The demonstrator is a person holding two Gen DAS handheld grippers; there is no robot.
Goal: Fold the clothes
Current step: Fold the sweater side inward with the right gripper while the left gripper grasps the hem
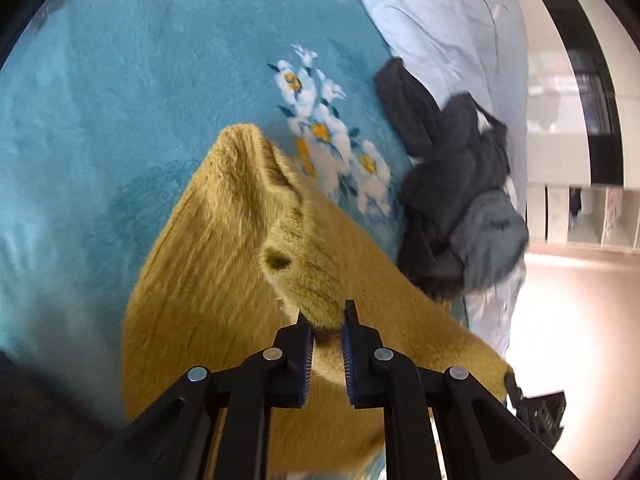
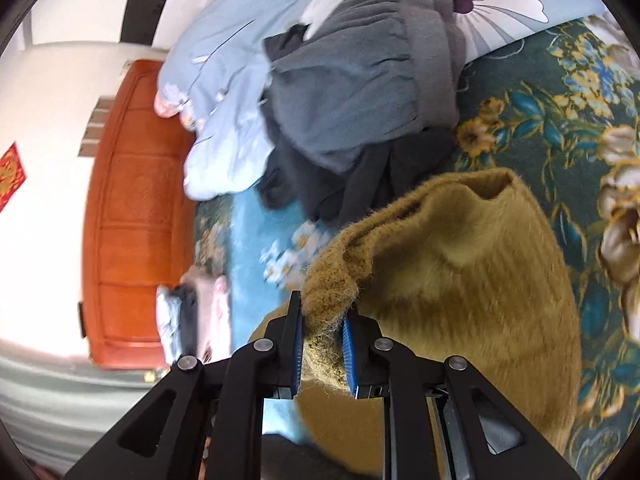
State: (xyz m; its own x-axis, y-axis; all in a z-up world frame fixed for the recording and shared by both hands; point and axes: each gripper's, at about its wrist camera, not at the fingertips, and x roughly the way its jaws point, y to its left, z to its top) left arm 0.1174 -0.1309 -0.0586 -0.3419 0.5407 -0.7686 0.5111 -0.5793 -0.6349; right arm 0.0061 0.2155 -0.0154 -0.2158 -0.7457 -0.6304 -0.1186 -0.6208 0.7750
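Both grippers grasp the same mustard sweater (image 1: 224,248), one edge each, most likely so the knit hangs spread between them for folding. The left gripper (image 1: 327,320) has its fingers clenched on a bunched fold of the hem; the right gripper (image 2: 322,320) clamps a thick fuzzy edge. Beyond the fingers, the sweater drapes over the blue blanket (image 1: 120,100) on the bed, short of the dark clothes pile (image 2: 352,92).

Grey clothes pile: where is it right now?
The grey pile sits right of centre in the left wrist view, between the teal blanket and pale blue bedding; in the right wrist view it lies top centre, beyond the mustard sweater.
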